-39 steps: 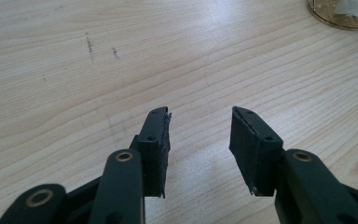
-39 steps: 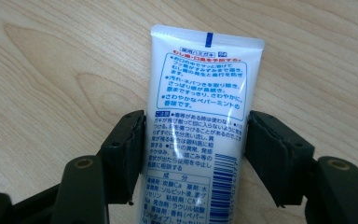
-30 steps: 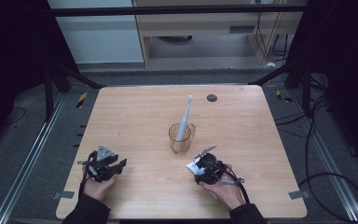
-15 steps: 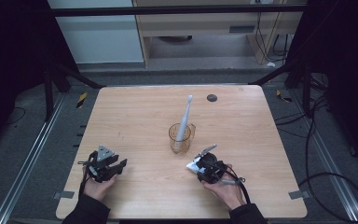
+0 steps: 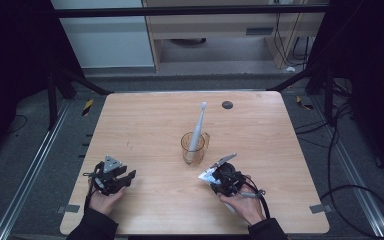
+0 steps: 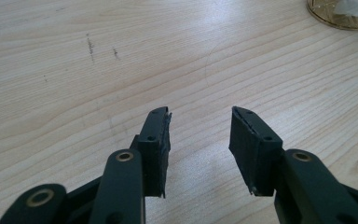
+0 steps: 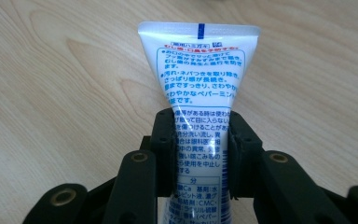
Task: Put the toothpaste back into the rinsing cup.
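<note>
A white toothpaste tube [image 7: 199,70] with blue print lies along my right gripper [image 7: 200,116], crimped end pointing away. The jaws have just been closing, and both pads press its sides. In the high view this gripper [image 5: 215,172] sits at the front right of the wooden table [image 5: 145,120], just right of an amber cup [image 5: 194,147] with a white toothbrush [image 5: 198,125] standing in it. My left gripper [image 5: 125,179] rests at the front left, open, with bare wood between its jaws [image 6: 200,116]. The cup's base [image 6: 342,18] shows far off in the left gripper view.
A small dark round spot [image 5: 227,104] marks the table's far side. Black cables [image 5: 350,190] trail over the floor to the right. A pale shelf unit [image 5: 215,30] stands behind the table.
</note>
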Available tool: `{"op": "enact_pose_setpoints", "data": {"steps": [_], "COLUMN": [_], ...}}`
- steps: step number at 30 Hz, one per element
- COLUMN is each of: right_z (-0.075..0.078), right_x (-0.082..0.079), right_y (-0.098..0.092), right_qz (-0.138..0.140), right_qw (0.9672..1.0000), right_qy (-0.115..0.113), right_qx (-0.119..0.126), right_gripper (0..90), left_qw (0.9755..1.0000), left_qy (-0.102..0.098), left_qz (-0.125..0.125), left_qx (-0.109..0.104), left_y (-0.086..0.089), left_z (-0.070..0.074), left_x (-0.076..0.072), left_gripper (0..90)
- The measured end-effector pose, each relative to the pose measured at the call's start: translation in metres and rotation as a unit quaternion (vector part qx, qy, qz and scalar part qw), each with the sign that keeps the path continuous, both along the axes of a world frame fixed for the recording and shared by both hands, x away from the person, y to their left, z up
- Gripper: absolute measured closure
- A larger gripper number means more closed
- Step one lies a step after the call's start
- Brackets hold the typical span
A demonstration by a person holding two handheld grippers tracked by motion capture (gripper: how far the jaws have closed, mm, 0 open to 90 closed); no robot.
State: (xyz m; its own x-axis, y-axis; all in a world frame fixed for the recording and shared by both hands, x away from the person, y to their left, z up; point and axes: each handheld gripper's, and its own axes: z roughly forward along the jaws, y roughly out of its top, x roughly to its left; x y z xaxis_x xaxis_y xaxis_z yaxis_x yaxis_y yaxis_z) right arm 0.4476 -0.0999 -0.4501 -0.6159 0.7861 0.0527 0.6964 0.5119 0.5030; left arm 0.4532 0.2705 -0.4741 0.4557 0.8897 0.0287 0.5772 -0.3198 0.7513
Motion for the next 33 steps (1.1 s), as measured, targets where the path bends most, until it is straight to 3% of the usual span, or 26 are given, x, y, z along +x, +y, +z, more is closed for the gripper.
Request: {"op": "enact_pose_setpoints", "data": {"steps": [4,8,18,28,33], "right_z": [0.009,0.018,0.043,0.07,0.085], "right_x": [-0.001,-0.002,0.0,0.005,0.007], "right_y": [-0.005,-0.012,-0.018,-0.013,-0.01], "right_qz": [-0.007,-0.019,-0.038,-0.046,-0.05], "right_qw": [0.9991,0.9958,0.9818,0.9623,0.9482], "right_qy": [-0.028,-0.062,-0.137,-0.197,-0.229], "right_qx": [0.031,0.065,0.126,0.182,0.214], "right_gripper": [68.7,68.8,68.8,69.0,69.1], "left_qw": [1.0,1.0,1.0,1.0,0.9999], "left_qy": [-0.002,-0.001,-0.002,-0.005,-0.004], "left_qz": [0.002,0.001,0.003,0.003,0.005], "left_qx": [-0.003,-0.003,-0.005,-0.007,-0.008], "left_y": [0.0,0.0,0.0,0.001,0.001], "left_z": [0.0,0.0,0.0,0.0,0.0], "left_x": [0.0,0.0,0.0,0.0,0.0], "left_gripper": [57.2,57.3,56.8,53.9,52.6]}}
